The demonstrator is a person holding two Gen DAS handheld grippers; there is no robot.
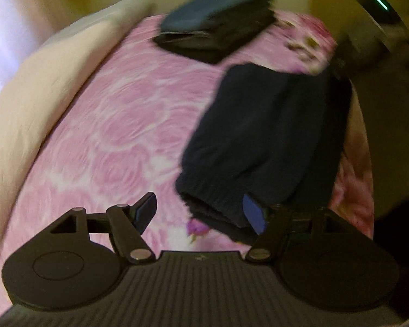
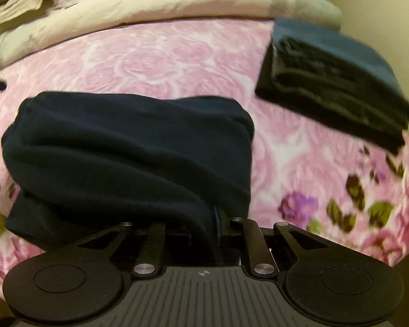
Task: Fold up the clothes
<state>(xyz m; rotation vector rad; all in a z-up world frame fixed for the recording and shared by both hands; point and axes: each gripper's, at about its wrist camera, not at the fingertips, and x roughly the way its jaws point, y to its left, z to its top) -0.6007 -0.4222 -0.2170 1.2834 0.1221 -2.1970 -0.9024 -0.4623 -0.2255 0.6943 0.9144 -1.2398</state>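
1. Pink rose-patterned bedspread [image 1: 117,125] fills the left wrist view, with a cream pillow or duvet [image 1: 41,95] along its far left edge and a yellowish wall behind.
2. Left tongs [image 1: 200,212] stand apart; the left blue pad hangs over bare bedspread, and the right blue pad lies against the elastic hem of the navy garment [image 1: 267,141], but nothing is squeezed between them.
3. That navy garment lies folded into a long strip that runs from just ahead of the tongs away to the upper right, where the other tool's dark body [image 1: 373,27] with a green light shows, blurred.
4. Farther ahead, well apart from the tongs, sits a stack of folded clothes [image 1: 218,27], teal on top and black beneath.
5. No brand, label or writing can be read in this view.
6. Right wrist view: the same bedspread [image 2: 177,62], with purple flowers and green leaves to the right of the tongs, cream and grey-green bedding [image 2: 163,2] heaped at the far edge.
7. Right tongs [image 2: 214,226] are together, clamped on a bunched edge of the navy garment [image 2: 128,150], which spreads ahead and to the left of them.
8. Folded stack [image 2: 338,81] lies ahead to the right, apart from the garment.
9. No readable writing here either; only a small crosshair mark [image 2: 203,273] on the tool's ribbed body.
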